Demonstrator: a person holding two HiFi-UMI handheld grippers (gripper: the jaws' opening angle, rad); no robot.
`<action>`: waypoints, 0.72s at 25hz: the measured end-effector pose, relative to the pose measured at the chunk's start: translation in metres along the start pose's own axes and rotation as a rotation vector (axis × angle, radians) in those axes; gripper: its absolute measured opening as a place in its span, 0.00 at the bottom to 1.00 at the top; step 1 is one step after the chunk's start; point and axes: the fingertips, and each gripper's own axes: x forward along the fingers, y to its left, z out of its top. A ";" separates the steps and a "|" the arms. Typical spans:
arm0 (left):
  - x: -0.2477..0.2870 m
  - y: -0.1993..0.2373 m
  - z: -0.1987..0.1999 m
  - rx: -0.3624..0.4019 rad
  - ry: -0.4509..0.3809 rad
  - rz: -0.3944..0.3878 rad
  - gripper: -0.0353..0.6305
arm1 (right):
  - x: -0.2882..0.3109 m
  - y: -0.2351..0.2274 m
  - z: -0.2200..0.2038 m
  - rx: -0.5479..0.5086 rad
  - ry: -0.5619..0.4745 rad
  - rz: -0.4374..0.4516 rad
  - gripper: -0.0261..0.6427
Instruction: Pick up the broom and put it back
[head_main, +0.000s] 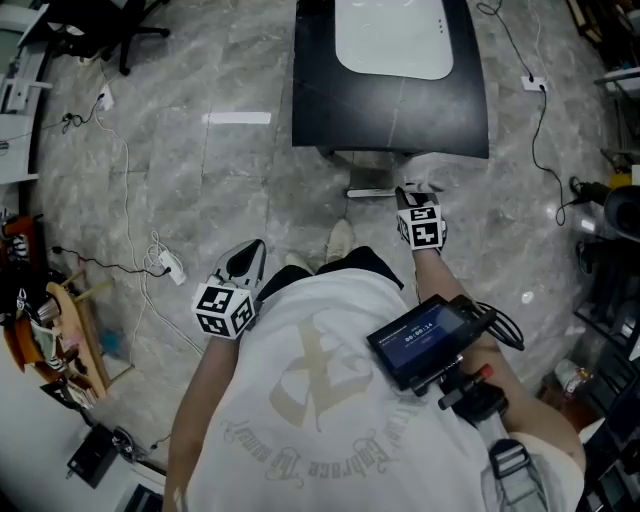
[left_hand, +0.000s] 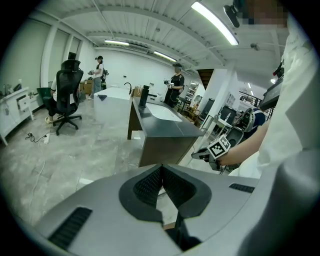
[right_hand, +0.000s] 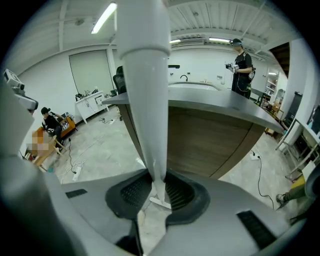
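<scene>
In the head view, the left gripper (head_main: 244, 264) hangs beside the person's white shirt (head_main: 320, 400), over the marble floor (head_main: 200, 180). The right gripper (head_main: 413, 192) reaches out near the edge of the dark bench (head_main: 390, 110).

In the left gripper view, its fingers (left_hand: 145, 186) are pressed together with nothing between them, and they point toward the bench end.

In the right gripper view, the fingers (right_hand: 132, 192) pinch the broom (right_hand: 147, 75) by its white handle. The handle rises out of the top of the frame, in front of the bench's brown side.
</scene>
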 end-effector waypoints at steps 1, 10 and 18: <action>0.000 0.000 0.000 -0.003 -0.001 0.004 0.07 | 0.002 -0.001 0.003 0.001 -0.003 0.002 0.18; -0.003 0.010 -0.001 -0.044 -0.003 0.057 0.07 | 0.029 -0.019 0.031 0.081 -0.009 0.008 0.18; -0.008 0.009 0.001 -0.046 -0.008 0.080 0.07 | 0.041 -0.024 0.045 0.073 -0.009 0.037 0.18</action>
